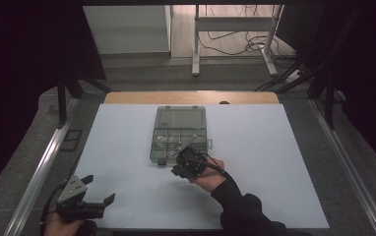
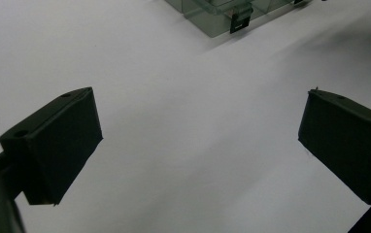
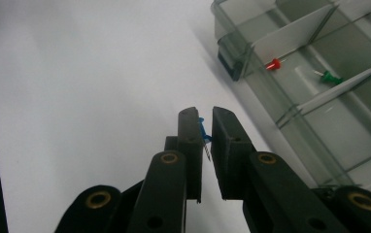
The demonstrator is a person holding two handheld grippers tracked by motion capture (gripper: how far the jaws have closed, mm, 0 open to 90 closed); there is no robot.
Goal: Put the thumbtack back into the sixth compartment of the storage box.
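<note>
Pinching a blue pushpin between its nearly closed jaws, the right gripper hangs just near of the clear compartment box, beside the box's near-left corner. The pin sits high in the jaws with its metal point angled down into the gap. A red pushpin and a green pushpin lie inside the box, in neighbouring compartments split by a divider. The left gripper rests at the near-left of the white table, jaws spread wide with nothing between them, well apart from the box. The step in hand looks like carrying the blue pin to the box; next the gripper should travel over the near wall, settle above a compartment, and part its jaws gently so the pin falls inside rather than catching on a divider
</note>
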